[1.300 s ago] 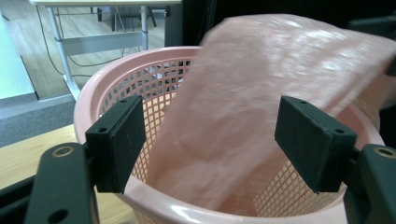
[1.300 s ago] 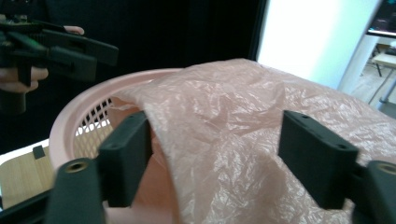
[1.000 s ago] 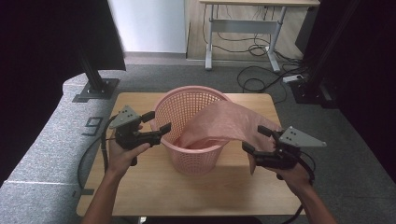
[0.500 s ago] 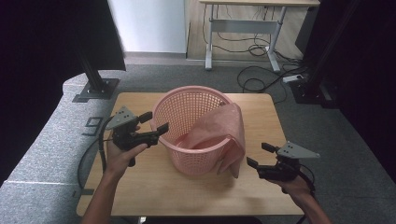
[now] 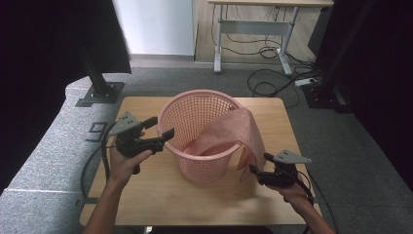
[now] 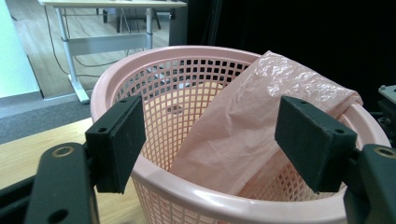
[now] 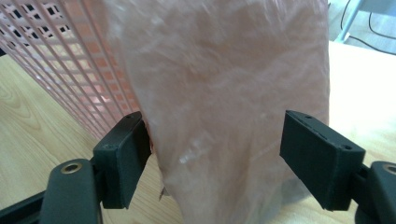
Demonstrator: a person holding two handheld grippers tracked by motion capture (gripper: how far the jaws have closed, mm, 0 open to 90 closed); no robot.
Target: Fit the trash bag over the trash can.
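On the wooden counter (image 5: 146,200), a thin pink plastic bag (image 5: 234,134) drapes over the near-right rim of the round pink mesh basket (image 5: 195,117), its tail hanging between the right tool (image 5: 256,171), whose wide jaws have just been narrowing without pinching. The left tool (image 5: 163,129) waits open, straddling the opposite rim.

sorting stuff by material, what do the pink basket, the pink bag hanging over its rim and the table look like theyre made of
Basket: looks like moulded plastic, glossy rim, walls a regular square lattice. Bag: seemingly thin plastic film, translucent, crinkled with a faint sheen, draping limply. Table: pale wood grain, matt; solid wood or laminate, the look leaves open.
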